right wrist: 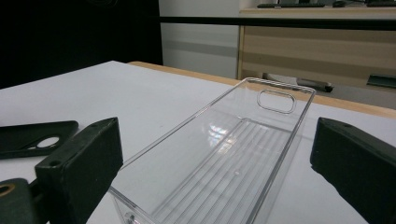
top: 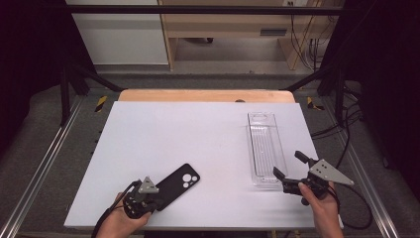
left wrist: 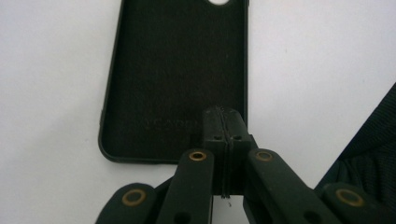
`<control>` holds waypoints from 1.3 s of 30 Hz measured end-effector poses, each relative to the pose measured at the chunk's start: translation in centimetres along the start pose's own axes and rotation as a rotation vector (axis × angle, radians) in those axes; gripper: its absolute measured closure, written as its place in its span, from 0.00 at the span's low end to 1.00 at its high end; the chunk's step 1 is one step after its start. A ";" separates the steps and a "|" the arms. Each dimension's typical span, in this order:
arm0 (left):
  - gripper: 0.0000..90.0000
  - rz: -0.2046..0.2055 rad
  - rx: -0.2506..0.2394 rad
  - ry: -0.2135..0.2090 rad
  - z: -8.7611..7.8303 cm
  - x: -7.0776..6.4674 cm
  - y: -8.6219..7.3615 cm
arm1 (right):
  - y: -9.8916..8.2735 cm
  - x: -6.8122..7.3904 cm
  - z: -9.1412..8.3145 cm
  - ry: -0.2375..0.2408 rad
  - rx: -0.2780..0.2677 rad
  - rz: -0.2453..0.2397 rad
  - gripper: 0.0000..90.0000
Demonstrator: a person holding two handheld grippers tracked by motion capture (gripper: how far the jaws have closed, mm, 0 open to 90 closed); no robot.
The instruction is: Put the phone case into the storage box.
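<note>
Matte black phone case (top: pixel 177 184), camera cutouts

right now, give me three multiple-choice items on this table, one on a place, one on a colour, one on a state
1. Where does the clear tray lie?
A. right side of the table
B. left side, near edge
C. on the phone case

2. What colour is the phone case?
A. white
B. black
C. red

3. How do the right gripper's jaws stand?
A. pressed together
C. clamped on the case
B. open, either side of the tray's near end

Answers:
1 A, the high view has the tray on the right half of the white table.
2 B, the case is black in the left gripper view, under the shut left gripper.
3 B, the right gripper view shows both pads apart, with the tray between them.
</note>
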State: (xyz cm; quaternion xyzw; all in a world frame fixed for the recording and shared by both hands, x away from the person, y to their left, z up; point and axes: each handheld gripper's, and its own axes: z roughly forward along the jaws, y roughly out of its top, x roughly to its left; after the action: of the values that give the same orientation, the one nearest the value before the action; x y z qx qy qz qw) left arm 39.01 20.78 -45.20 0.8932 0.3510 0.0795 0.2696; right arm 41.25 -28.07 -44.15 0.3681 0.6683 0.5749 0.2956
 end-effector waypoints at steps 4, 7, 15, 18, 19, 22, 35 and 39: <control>1.00 0.023 -0.013 0.017 -0.6 0.0 1.2 | 0.0 0.0 0.0 -0.002 -0.003 0.000 0.03; 1.00 0.031 -0.027 0.038 -1.1 0.4 2.2 | 0.0 0.0 0.0 -0.002 -0.003 0.001 0.03; 0.80 0.051 -0.068 0.129 -2.3 2.1 4.0 | 0.1 0.0 0.0 -0.004 -0.005 0.003 0.03; 0.61 0.045 -0.075 0.156 -2.4 2.6 4.4 | 0.1 0.1 0.2 -0.001 -0.001 0.001 0.03; 0.58 0.044 -0.081 0.165 -2.4 2.8 4.5 | 0.1 0.1 0.2 0.000 0.000 -0.003 0.03; 0.42 0.032 -0.087 0.174 -2.3 3.2 4.7 | 0.1 0.1 0.1 0.001 -0.002 0.000 0.03; 0.08 -0.018 -0.013 0.164 -0.8 5.5 4.0 | 0.1 0.0 0.0 -0.001 -0.001 0.001 0.03; 0.07 -0.034 0.007 0.156 -0.3 6.0 3.7 | 0.1 0.0 0.0 -0.004 -0.003 -0.001 0.03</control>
State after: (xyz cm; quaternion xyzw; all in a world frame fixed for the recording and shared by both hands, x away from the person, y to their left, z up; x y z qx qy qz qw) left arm 45.54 22.67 -43.24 0.8791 0.3864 0.1431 0.2396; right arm 41.24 -28.12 -44.08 0.3684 0.6671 0.5751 0.2976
